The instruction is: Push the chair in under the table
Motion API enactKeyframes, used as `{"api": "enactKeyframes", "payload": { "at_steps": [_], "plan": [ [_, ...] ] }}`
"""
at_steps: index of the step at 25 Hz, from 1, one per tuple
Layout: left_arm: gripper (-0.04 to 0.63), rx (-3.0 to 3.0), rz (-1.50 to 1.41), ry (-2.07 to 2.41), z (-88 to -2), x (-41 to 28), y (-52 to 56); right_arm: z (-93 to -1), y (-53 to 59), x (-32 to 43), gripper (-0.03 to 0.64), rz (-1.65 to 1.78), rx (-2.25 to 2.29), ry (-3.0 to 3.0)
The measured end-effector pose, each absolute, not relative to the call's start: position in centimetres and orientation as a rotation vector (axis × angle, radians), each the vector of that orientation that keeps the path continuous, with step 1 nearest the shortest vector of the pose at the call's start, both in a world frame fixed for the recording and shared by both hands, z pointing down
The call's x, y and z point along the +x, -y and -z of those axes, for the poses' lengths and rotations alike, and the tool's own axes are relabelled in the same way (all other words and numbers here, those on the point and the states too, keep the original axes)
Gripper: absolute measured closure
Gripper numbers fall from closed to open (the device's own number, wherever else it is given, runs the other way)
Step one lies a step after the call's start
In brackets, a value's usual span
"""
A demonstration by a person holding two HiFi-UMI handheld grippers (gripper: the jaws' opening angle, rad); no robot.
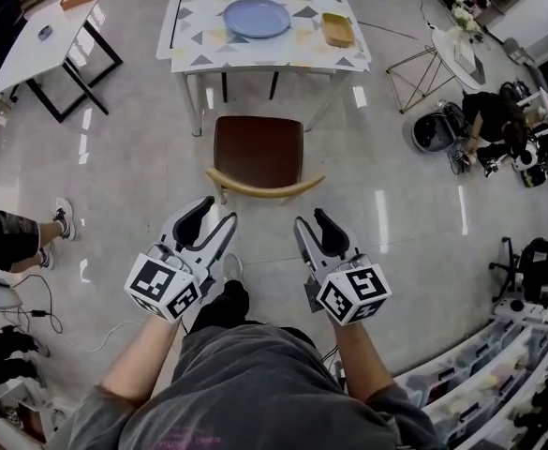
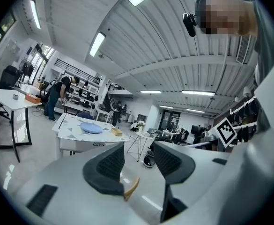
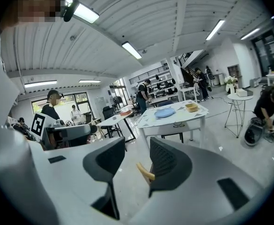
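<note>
A chair with a brown seat (image 1: 258, 150) and a curved wooden backrest (image 1: 264, 187) stands on the floor in front of a white table with a triangle pattern (image 1: 194, 26), its seat outside the table's edge. A blue plate (image 1: 257, 17) and a wooden tray (image 1: 338, 29) lie on the table. My left gripper (image 1: 215, 210) is open and empty, just short of the backrest's left end (image 2: 131, 188). My right gripper (image 1: 310, 217) is open and empty too, just short of the backrest's right end (image 3: 145, 171). Neither touches the chair.
A second white table (image 1: 39, 45) stands at the far left. A wire-frame stand (image 1: 422, 73) and a small round table (image 1: 456, 45) are at the right, where a person (image 1: 489, 120) crouches. Someone's legs (image 1: 11, 237) and floor cables are at the left; storage bins (image 1: 480, 382) at lower right.
</note>
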State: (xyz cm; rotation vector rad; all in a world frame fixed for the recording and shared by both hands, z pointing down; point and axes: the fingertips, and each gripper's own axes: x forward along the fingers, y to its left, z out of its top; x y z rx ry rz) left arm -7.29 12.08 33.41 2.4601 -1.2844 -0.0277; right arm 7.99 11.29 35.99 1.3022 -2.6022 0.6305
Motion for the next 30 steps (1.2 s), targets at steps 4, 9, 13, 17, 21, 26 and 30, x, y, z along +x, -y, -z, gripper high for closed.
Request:
{"api": "enactKeyframes", "payload": {
  "at_steps": [4,9,13,17,21,26,30],
  "plan": [
    [0.405,2.444,0.018,1.265,-34.5,-8.7,-9.3,-36.5,-8.7,6.7,0.468,-0.638,1.321,2.575],
    [0.399,2.405,-0.001,1.259,-36.0,-9.9,-6.3,-37.9,-5.9,5.8,0.468,-0.679,1.357,2.531],
    [0.397,2.367,-0.024,1.235,-38.0,-10.2,-5.1,-39.5,-4.4,5.3,0.468,-0.705,1.371,2.492],
    [0.396,2.348,-0.048,1.214,-39.4,-10.2,-4.4,-41.0,-3.5,4.6,0.468,-0.72,1.364,2.462],
    [0.396,2.323,-0.061,1.211,-40.6,-10.0,-3.8,-42.4,-2.9,4.7,0.468,-0.739,1.361,2.434],
    [0.394,2.268,-0.093,1.215,-42.8,-9.5,-3.0,-44.5,-1.9,5.6,0.468,-0.782,1.375,2.389],
    [0.394,2.201,-0.13,1.222,-45.5,-9.2,-2.3,-47.2,-1.1,6.8,0.468,-0.842,1.377,2.335]
  ]
}}
